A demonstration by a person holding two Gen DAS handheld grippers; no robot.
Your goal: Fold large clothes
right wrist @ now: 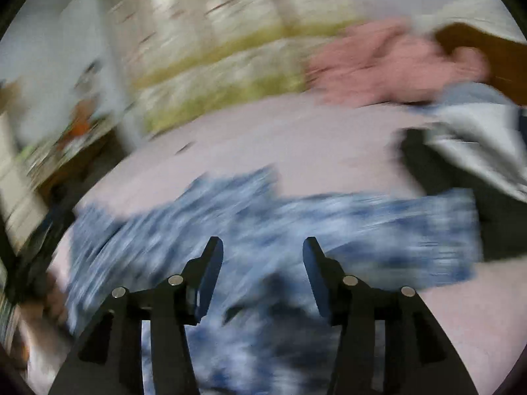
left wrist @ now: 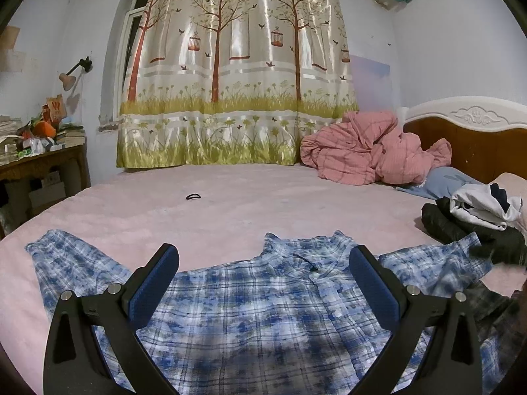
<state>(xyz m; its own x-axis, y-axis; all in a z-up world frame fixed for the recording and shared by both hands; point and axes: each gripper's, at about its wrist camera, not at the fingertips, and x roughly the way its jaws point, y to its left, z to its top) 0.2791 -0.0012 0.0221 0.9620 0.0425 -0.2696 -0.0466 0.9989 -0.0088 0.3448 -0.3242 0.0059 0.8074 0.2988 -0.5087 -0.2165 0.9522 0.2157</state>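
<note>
Left wrist view: sharp picture, looking along the bed towards a curtained window.
Left hand-held gripper (left wrist: 263, 283): black frame with blue pads, jaws spread wide, nothing between them; it hangs just above the shirt.
Blue-and-white plaid button shirt (left wrist: 250, 316): lies spread flat, front up, on the near part of the bed, collar towards the curtain, one sleeve out to the left and one out to the right.
Pink-covered bed (left wrist: 250, 204): bare cover beyond the shirt's collar.
Small black hair tie (left wrist: 193, 196): on the cover, well apart from the shirt.
Crumpled pink checked quilt (left wrist: 365, 151): heaped at the far right by the white and brown headboard (left wrist: 474, 131).
Pile of black and white clothes (left wrist: 474, 217): on the right edge of the bed, near the shirt's right sleeve.
Glossy curtain printed with trees and birdcages (left wrist: 237, 75): hangs behind the bed.
Cluttered wooden tabletop (left wrist: 39, 154): at the far left, beside the bed.

Right wrist view: heavily blurred by motion, so fine detail cannot be told.
Right hand-held gripper (right wrist: 263, 256): fingers parted with a clear gap and empty, above the shirt.
Shirt (right wrist: 263, 230): a blue-and-white smear across the bed under and ahead of the fingers.
Quilt (right wrist: 388, 62): pink mass at upper right.
Clothes pile (right wrist: 461, 171): dark and white shapes at the right.
</note>
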